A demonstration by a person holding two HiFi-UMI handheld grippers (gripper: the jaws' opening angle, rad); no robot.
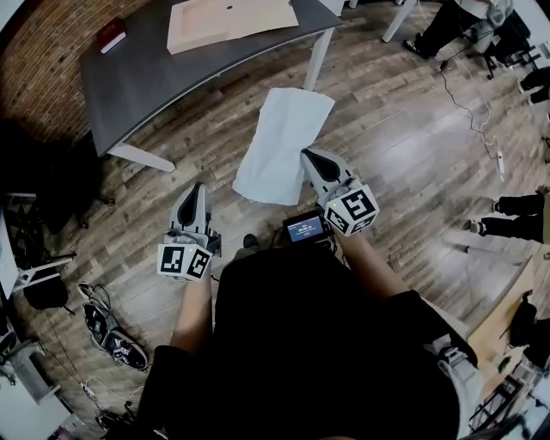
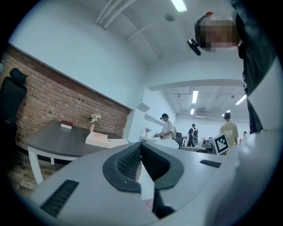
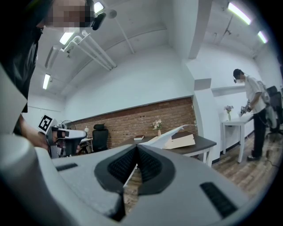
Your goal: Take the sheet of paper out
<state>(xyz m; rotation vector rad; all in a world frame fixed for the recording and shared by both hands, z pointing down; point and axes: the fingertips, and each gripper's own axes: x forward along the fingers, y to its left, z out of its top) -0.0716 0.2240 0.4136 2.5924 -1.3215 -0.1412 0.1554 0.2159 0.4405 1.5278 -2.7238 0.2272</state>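
Head view: we see the right hand-held gripper at centre frame, closed on the lower right edge of the sheet of paper. The sheet runs up and away from the jaws, in the air over the wooden floor, touching nothing else. The grey tabletop is at upper left, with a beige folder and a red book on it. The sheet is just short of the tabletop's near edge. The left hand-held gripper is lower left of the sheet, well apart from it, tips together.

Left gripper view: the left hand-held gripper has its pads meeting at the tips, so we call it closed. A pale strip shows in the gap below the tips; we cannot tell what it is. The tabletop is at mid left, in front of a brick wall.

Right gripper view: the right hand-held gripper is clamped on the thin edge of the sheet of paper. Seen almost edge-on, the sheet comes out from between the pads and rises to the upper right. Beyond it, the folder lies on the tabletop.
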